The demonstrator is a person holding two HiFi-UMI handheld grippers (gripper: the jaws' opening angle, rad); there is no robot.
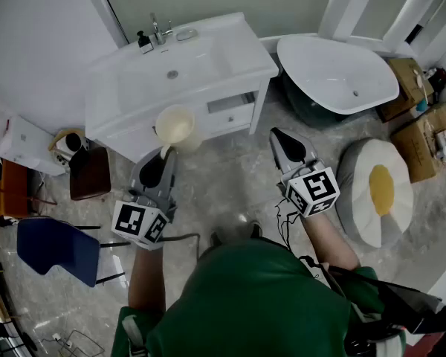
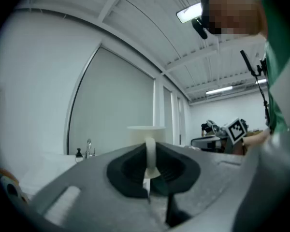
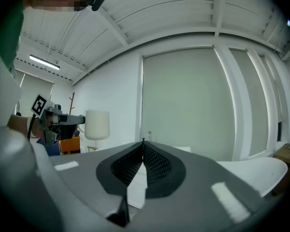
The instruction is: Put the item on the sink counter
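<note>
Firmly, left claw (image 1: pixel 164 154) pinches glossy cream mug (image 1: pixel 175 125) handle.

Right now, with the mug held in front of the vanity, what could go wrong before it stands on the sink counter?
The left gripper pinches the mug only by its thin handle, so it could swing or slip.
The sink counter is mostly basin; set on a narrow rim, the mug might tip.
The faucet and soap bottle at the back could be knocked.
</note>
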